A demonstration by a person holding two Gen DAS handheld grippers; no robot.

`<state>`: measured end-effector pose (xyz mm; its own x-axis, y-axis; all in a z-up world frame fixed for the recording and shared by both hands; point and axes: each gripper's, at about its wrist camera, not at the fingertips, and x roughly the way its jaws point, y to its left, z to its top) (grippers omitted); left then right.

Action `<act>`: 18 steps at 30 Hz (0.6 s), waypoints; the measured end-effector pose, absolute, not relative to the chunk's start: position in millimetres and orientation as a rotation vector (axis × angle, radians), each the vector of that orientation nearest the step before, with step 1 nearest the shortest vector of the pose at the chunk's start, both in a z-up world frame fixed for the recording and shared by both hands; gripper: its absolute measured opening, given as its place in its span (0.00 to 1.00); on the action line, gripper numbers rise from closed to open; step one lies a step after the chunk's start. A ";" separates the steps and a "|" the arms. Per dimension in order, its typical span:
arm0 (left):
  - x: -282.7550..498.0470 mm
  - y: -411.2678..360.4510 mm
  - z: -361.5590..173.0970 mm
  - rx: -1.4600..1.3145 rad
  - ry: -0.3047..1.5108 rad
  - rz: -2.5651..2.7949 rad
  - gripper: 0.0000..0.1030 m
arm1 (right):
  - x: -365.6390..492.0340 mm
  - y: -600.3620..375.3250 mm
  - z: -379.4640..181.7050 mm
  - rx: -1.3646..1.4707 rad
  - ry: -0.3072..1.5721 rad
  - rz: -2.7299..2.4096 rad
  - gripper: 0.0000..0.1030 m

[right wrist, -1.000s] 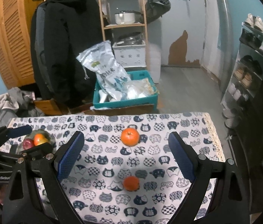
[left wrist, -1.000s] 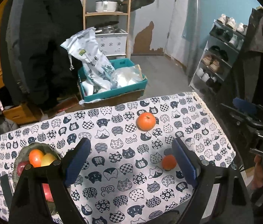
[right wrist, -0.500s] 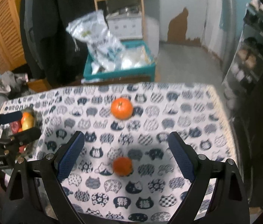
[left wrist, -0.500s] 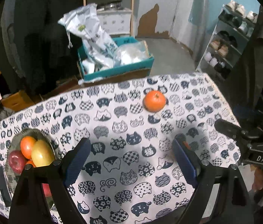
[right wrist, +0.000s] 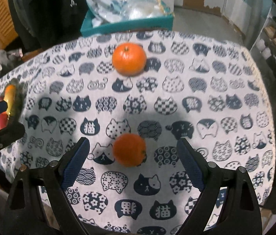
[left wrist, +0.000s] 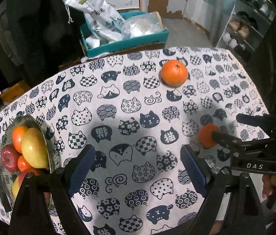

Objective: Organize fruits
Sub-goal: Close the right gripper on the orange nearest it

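Observation:
Two oranges lie on the cat-print tablecloth (left wrist: 118, 105). The near orange (right wrist: 129, 149) sits between and just ahead of the open fingers of my right gripper (right wrist: 133, 156), not touched; it also shows in the left wrist view (left wrist: 206, 137) beside the right gripper (left wrist: 230, 129). The far orange (right wrist: 129, 58) (left wrist: 174, 73) lies toward the table's far edge. A metal bowl (left wrist: 45, 137) at the left holds a yellow mango (left wrist: 34, 148), a red apple (left wrist: 8, 157) and oranges. My left gripper (left wrist: 136, 168) is open and empty over the cloth, right of the bowl.
Beyond the far table edge stands a teal box (left wrist: 126, 41) with plastic bags (left wrist: 96, 13). A shoe rack (left wrist: 245, 27) is at the right, dark coats (left wrist: 30, 29) at the left. The bowl also shows in the right wrist view (right wrist: 18, 98).
Both grippers have dropped lower and moved forward over the table. The right gripper has closed in on the near orange, which now lies between its open fingers.

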<state>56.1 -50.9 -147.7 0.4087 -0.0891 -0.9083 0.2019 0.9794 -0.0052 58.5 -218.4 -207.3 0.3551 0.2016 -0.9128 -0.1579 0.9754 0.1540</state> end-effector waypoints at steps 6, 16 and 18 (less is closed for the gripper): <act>59.4 -53.2 -162.3 0.121 1.174 -0.191 0.87 | 62.0 -211.5 -231.1 0.028 1.237 0.234 0.87; 68.5 -56.8 -173.1 0.110 1.202 -0.205 0.87 | 64.9 -209.4 -253.3 0.050 1.295 0.251 0.73; 71.5 -58.4 -176.2 0.107 1.210 -0.207 0.87 | 65.8 -210.2 -256.2 0.070 1.298 0.264 0.64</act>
<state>71.5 -58.4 -176.2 0.3376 -0.1012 -0.9358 0.2152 0.9762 -0.0279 65.8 -210.2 -256.2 0.2440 0.2327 -0.9414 -0.1542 0.9677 0.1993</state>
